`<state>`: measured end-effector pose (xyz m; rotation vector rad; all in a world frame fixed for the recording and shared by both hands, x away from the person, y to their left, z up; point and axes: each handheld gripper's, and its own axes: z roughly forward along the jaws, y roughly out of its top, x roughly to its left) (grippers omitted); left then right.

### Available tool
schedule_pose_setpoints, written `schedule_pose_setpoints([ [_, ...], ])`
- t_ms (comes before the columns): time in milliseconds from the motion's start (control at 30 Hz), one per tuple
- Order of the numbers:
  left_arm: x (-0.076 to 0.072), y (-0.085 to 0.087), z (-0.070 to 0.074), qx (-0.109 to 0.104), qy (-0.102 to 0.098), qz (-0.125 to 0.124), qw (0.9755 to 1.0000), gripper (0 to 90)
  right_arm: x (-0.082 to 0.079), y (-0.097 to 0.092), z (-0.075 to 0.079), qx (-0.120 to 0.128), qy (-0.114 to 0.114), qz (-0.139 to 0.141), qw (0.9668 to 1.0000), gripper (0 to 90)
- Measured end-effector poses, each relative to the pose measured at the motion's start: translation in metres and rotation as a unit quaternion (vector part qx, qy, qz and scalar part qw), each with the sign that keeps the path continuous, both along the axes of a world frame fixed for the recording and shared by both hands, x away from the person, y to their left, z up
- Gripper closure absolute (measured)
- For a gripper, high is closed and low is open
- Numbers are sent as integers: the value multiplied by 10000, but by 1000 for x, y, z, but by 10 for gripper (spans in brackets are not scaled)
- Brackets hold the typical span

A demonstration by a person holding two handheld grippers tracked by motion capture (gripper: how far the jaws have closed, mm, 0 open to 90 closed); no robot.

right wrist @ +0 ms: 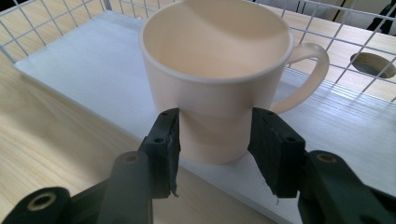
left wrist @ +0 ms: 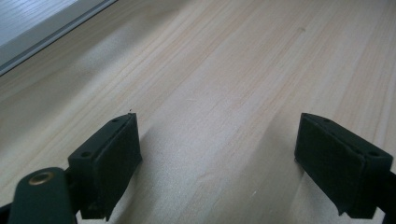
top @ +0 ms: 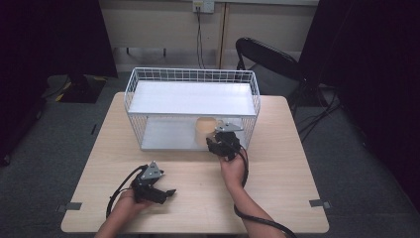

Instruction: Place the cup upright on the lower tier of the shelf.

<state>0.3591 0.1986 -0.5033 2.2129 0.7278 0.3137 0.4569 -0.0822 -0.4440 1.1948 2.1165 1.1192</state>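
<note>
Gripping: the right hand-held gripper [right wrist: 215,151] is closing its two black jaws on the lower wall of a cream mug [right wrist: 217,79] — both pads are lying against the mug's sides, about half open around it.
Mug's place: it is standing upright near the front edge of the white lower shelf [right wrist: 84,70] of a white wire rack [top: 192,75], its handle pointing away to the right in the right gripper view; in the high view the mug [top: 204,126] is showing pale behind the rack's front wires.
Right hand [top: 233,168]: it is reaching forward from the near edge of the worktop [top: 292,163] to the rack's open front.
Left hand-held gripper [left wrist: 217,161]: it is resting low over bare worktop [left wrist: 224,70] at the near left — jaws standing wide apart, nothing between them.
Rack's top shelf: it is sitting bare and white under the wire rim.
</note>
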Motion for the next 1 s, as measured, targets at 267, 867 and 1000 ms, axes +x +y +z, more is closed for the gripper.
schedule_pose_setpoints([
  [267, 0, 0, 0, -1, 1, -1, 10000, 138, -1, 0, -2, 100, -33, 16, 9999, 385],
  [867, 0, 0, 0, 0, 1, -1, 10000, 138, -13, -10, 10, 151, -59, 464, 9988, 153],
  [1000, 0, 0, 0, -1, 0, 0, 10000, 138, -16, -11, 13, 197, -76, 532, 9984, 145],
])
